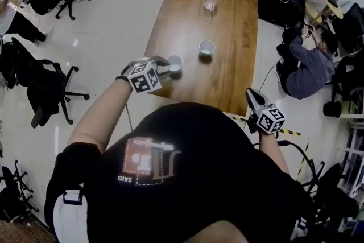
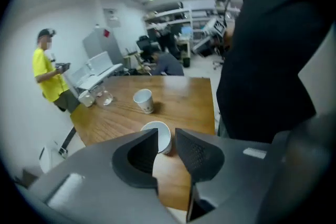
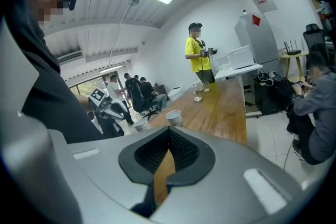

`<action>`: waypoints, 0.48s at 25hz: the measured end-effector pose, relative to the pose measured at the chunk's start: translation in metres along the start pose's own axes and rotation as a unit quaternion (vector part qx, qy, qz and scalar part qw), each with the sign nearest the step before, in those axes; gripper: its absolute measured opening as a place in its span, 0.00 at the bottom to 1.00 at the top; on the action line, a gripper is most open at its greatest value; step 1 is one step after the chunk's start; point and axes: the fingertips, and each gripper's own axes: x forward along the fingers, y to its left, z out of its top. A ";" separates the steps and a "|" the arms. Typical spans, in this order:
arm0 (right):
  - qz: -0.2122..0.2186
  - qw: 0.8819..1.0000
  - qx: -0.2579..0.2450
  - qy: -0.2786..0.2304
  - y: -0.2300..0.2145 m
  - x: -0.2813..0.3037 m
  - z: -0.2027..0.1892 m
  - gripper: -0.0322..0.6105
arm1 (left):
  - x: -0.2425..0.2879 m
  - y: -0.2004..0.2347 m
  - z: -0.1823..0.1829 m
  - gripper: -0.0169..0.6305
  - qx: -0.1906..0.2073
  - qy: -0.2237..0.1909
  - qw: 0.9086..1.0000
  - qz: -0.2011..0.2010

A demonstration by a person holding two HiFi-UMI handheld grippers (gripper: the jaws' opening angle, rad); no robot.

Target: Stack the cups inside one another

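Left tool [image 2: 167, 145] has its jaws apart, gripping nothing — a white cup [image 2: 159, 135] stands upright on the wooden worktop [image 1: 230, 37] right at its tips. A second white cup [image 1: 206, 47] stands apart, further in. Right tool [image 3: 168, 136] has its jaws together, empty — off the worktop's near corner.

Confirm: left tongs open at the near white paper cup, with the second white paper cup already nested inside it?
Not nested: the head view shows the second white paper cup standing apart on the brown wooden table. The left tongs are indeed open at the near white paper cup.
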 end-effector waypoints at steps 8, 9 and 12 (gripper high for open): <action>-0.032 0.999 0.020 0.005 -0.004 -0.032 -0.023 0.07 | 0.061 -0.017 -0.042 0.19 0.129 0.129 0.983 -0.029; -0.036 0.999 0.024 0.006 -0.004 -0.036 -0.026 0.07 | 0.065 -0.016 -0.042 0.19 0.133 0.130 0.982 -0.022; -0.044 0.998 0.032 0.009 -0.005 -0.045 -0.034 0.07 | 0.072 -0.012 -0.040 0.13 0.138 0.133 0.982 -0.006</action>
